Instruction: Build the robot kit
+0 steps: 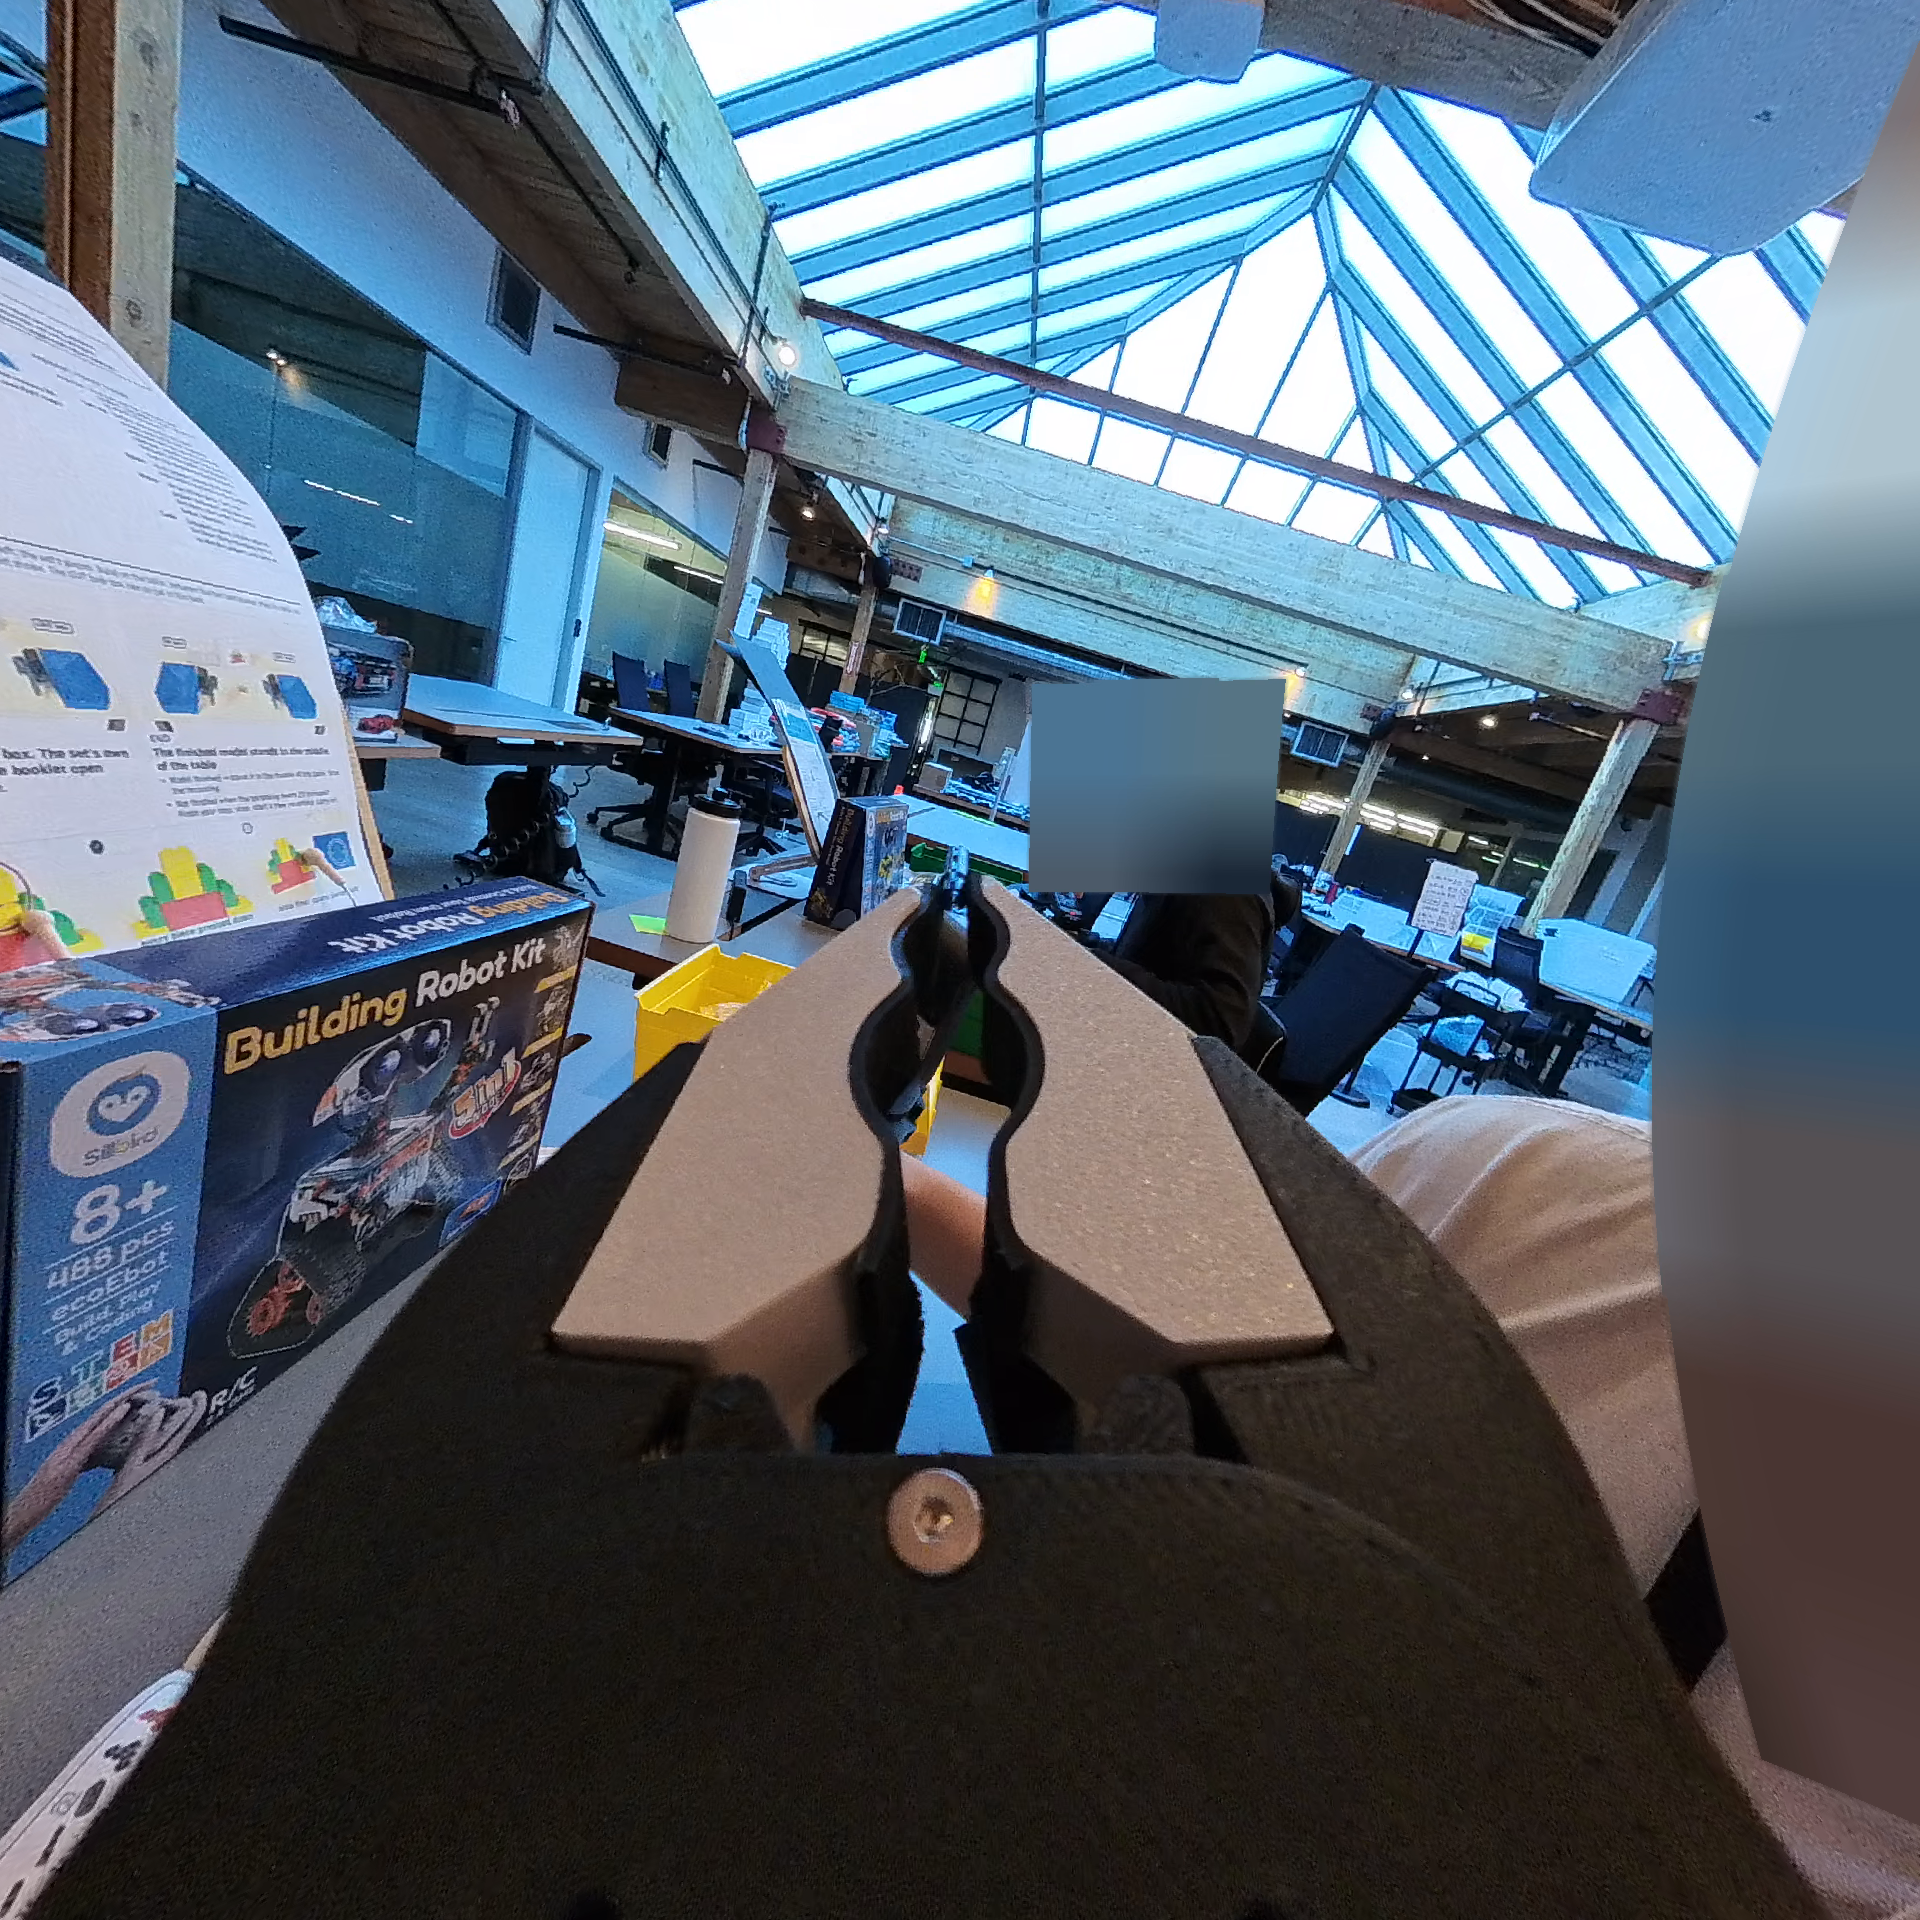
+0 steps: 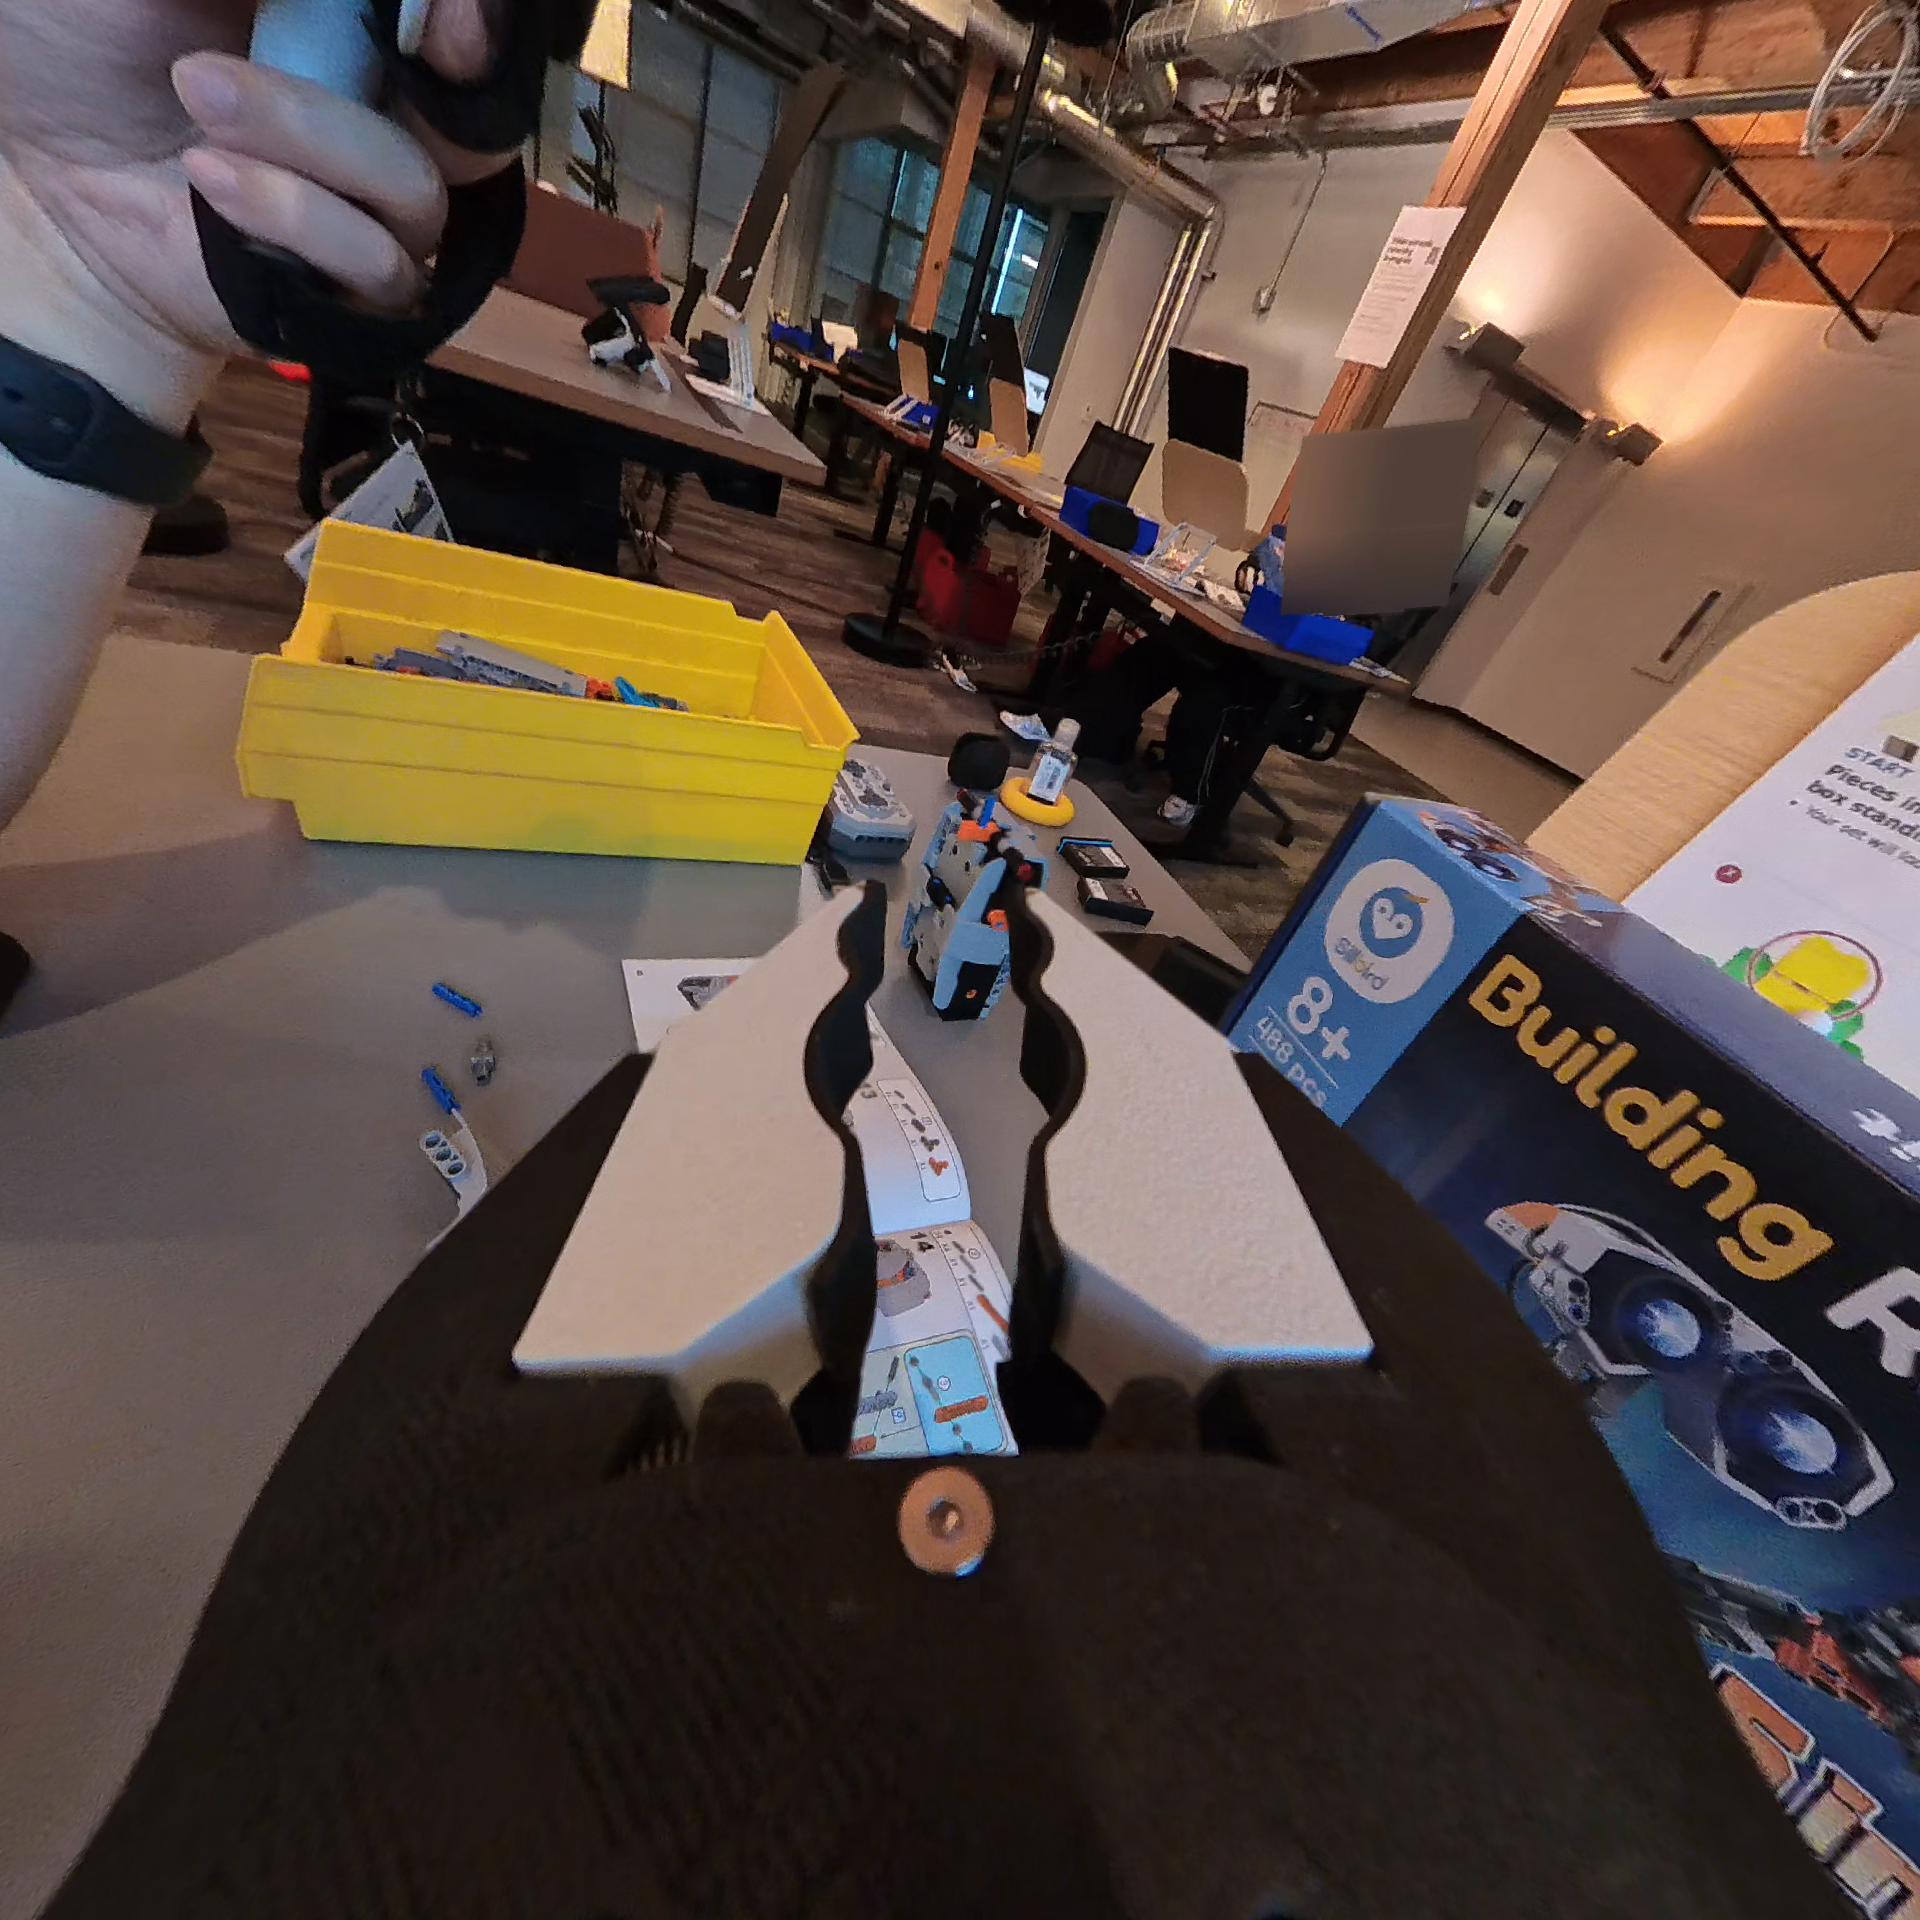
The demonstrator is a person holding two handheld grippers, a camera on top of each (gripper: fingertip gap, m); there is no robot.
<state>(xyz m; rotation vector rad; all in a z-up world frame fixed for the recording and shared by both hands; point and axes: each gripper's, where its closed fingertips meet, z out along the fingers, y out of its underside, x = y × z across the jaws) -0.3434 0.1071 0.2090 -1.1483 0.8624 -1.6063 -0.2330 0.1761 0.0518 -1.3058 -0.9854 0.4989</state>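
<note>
While the left gripper (image 1: 951, 899) points up and away from the table toward a skylight, its fingers are drawn close together and appear clamped on a small dark piece (image 1: 954, 873) that pokes out at the tips; what the piece is cannot be told. From the blue kit box (image 1: 312, 1122), which stands to the gripper's left, a printed instruction sheet (image 1: 135, 644) rises just behind, a yellow bin (image 1: 696, 997) sits beyond the box's far end, and a white bottle (image 1: 701, 868) stands farther off past the bin. The right wrist view shows the right gripper (image 2: 948, 904) with its jaws apart and nothing between them, low over an open instruction booklet (image 2: 914, 1143) that lies on the grey table (image 2: 208, 1143) just left of the kit box (image 2: 1621, 1195). A partly built blue and grey model (image 2: 961, 956) stands beyond the fingertips, near the box's far corner; whether the right fingertip touches it cannot be told. Well left of the box, the yellow bin (image 2: 520, 769) holds loose parts, and a few small blue pins (image 2: 455, 1000) lie scattered on the table between bin and booklet. Above the bin, a hand (image 2: 260, 177) grips a dark handle.
</note>
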